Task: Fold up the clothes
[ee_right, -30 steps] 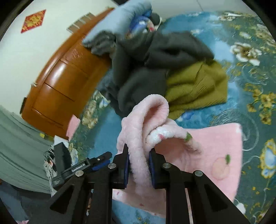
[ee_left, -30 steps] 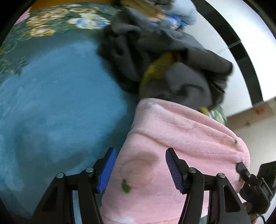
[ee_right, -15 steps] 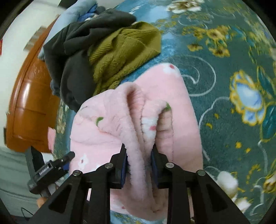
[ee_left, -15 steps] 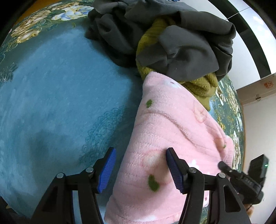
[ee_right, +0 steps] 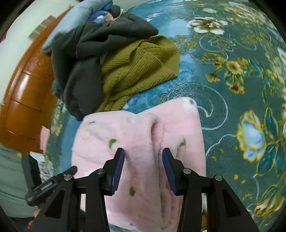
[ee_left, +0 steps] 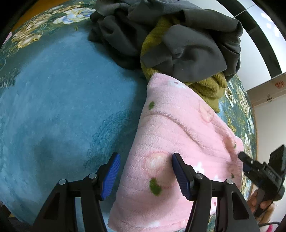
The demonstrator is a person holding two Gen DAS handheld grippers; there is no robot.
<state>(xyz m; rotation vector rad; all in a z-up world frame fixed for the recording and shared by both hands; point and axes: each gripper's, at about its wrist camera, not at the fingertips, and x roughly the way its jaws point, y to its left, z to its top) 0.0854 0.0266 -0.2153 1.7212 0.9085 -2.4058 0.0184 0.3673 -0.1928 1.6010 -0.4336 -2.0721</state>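
A pink fleece garment (ee_left: 178, 142) with peach and leaf prints lies folded on the teal floral bedspread (ee_left: 53, 107). My left gripper (ee_left: 145, 171) is open and straddles the garment's left edge without clamping it. In the right wrist view the same pink garment (ee_right: 139, 139) shows a raised ridge down its middle. My right gripper (ee_right: 143, 167) stands open over that ridge, blue pads apart on either side. The other gripper (ee_left: 264, 176) shows at the right edge of the left wrist view.
Beyond the pink garment sits a heap of clothes: a dark grey garment (ee_right: 93, 58) over an olive knit sweater (ee_right: 141, 66), with a light blue item (ee_right: 82, 16) behind. A wooden headboard (ee_right: 23, 85) stands at the left. Bare bedspread (ee_right: 241, 89) lies to the right.
My right gripper, shut on a pinched fold of the pink garment before, has opened and let it go; the fold now rests lower. The left gripper stayed open and moved little.
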